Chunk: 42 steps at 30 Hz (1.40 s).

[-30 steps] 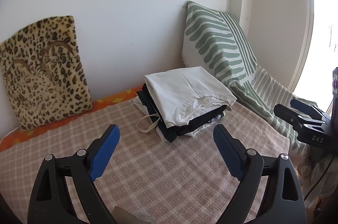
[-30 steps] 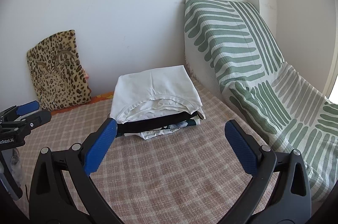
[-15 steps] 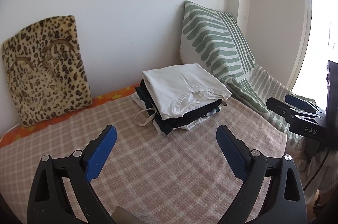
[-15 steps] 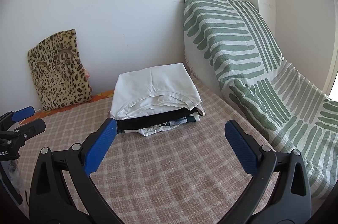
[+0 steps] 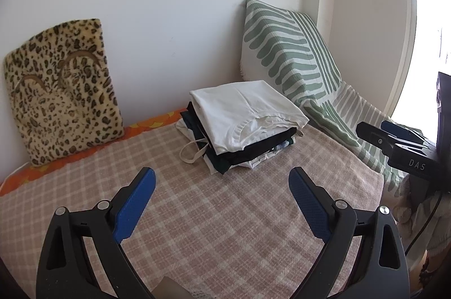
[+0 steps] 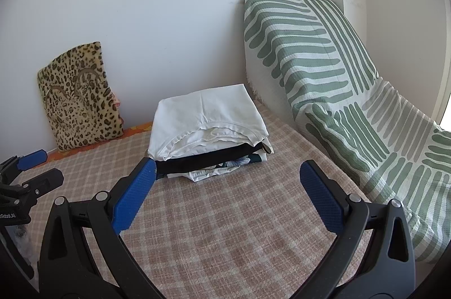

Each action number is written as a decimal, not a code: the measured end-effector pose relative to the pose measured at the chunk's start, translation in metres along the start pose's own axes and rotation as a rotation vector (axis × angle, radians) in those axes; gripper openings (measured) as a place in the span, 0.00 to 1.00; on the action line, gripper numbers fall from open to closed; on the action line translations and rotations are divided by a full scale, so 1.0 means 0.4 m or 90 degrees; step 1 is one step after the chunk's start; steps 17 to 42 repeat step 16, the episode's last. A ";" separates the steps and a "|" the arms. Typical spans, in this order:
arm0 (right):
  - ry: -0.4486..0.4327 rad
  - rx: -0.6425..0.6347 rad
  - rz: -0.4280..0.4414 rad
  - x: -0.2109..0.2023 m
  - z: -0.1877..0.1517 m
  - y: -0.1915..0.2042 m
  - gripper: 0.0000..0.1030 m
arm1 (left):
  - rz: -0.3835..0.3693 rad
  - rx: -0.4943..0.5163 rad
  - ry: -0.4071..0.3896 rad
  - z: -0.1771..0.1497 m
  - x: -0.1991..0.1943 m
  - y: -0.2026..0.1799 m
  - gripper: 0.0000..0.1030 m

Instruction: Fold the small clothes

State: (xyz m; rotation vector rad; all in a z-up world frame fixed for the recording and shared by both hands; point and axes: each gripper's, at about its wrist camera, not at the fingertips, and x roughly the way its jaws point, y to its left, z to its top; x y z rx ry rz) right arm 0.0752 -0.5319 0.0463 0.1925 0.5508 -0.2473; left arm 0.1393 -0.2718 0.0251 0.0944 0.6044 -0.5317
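Observation:
A stack of folded clothes (image 5: 242, 124) lies on the pink checked bed cover (image 5: 214, 220) near the wall, with a white garment (image 6: 205, 115) on top and black and patterned ones beneath. A cream loop strap (image 5: 193, 151) sticks out at its left. My left gripper (image 5: 222, 200) is open and empty, held above the cover short of the stack. My right gripper (image 6: 227, 192) is open and empty, also short of the stack; it shows at the right edge of the left wrist view (image 5: 394, 141).
A leopard-print cushion (image 5: 59, 90) leans on the white wall at the left. A green-and-white striped throw (image 6: 338, 90) covers a cushion and the bed's right side. An orange sheet edge (image 5: 146, 124) runs along the wall. A bright window (image 5: 428, 31) is at far right.
Both grippers have drawn back a little from the stack, which looks smaller and farther away. Both stay open and empty. The clothes have not moved.

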 end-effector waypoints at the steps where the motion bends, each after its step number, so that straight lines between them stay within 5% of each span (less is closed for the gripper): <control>1: -0.001 0.000 0.000 0.001 0.001 0.001 1.00 | 0.000 0.000 0.001 0.000 0.000 0.000 0.93; 42: -0.001 0.003 -0.001 -0.010 -0.004 0.007 1.00 | 0.000 0.009 -0.009 -0.009 -0.003 0.004 0.93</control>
